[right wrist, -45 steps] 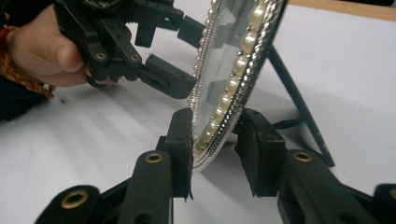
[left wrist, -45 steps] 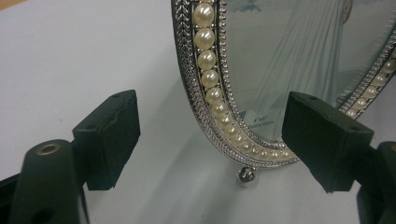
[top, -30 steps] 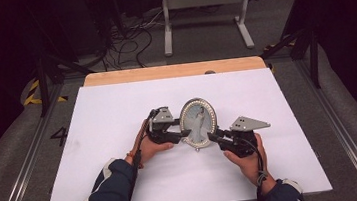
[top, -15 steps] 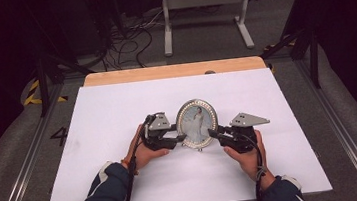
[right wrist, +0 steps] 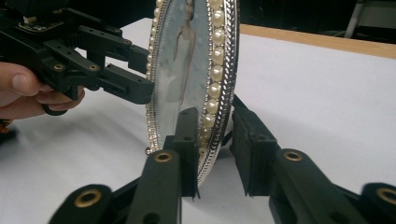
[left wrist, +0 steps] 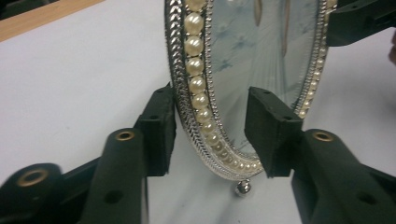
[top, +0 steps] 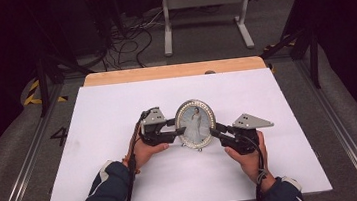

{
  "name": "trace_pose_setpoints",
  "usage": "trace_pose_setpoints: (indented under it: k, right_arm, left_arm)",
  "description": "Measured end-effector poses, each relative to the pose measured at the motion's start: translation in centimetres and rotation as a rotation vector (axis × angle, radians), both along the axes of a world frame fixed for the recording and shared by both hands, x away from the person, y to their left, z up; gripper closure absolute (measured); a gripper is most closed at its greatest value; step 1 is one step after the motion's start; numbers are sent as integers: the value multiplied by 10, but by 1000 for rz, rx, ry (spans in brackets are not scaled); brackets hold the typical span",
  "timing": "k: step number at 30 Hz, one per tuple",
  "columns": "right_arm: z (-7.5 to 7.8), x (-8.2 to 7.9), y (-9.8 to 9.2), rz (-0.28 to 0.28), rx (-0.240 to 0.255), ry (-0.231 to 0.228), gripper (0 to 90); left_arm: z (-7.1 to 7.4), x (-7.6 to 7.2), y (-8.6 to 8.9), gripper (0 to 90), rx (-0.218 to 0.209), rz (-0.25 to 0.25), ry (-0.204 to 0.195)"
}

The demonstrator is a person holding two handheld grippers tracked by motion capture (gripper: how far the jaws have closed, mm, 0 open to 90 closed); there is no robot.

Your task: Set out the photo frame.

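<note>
Stands more upright than a second ago: oval pearl-rimmed picture frame (top: pixel 196 124) near the middle of the white bench (top: pixel 98 119), long axis vertical, glass face toward the person. Flanked by left gripper (left wrist: pixel 210 135) and right gripper (right wrist: pixel 215 149), each with jaws straddling a frame edge, narrow but not clamped, gaps visible. Shifted slightly nearer the person since then.

A lab: white-topped table (top: pixel 118 117), floor cables (top: pixel 124 38), metal stand (top: pixel 204 7), dark surroundings.
</note>
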State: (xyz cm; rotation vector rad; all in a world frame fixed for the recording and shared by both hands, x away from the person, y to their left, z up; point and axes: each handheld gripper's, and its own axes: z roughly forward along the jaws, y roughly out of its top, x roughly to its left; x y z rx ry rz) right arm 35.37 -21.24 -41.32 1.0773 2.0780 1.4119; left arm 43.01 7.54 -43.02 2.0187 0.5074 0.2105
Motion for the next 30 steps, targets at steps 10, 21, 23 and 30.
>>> trace_pose_setpoints:
  k: [10,21,23,30]
  right_arm:
    - [-2,6,2,-1,0,5,761]
    - [-1,12,6,4,-11,-3,752]
    - [-1,12,7,10,-25,-13,750]
    - [-1,14,8,14,-23,-10,749]
  left_arm:
    - [3,-5,6,674,18,9,5]
    - [3,-17,11,674,63,40,-10]
    - [3,-20,10,672,78,50,-21]
    - [3,-23,12,676,83,52,-24]
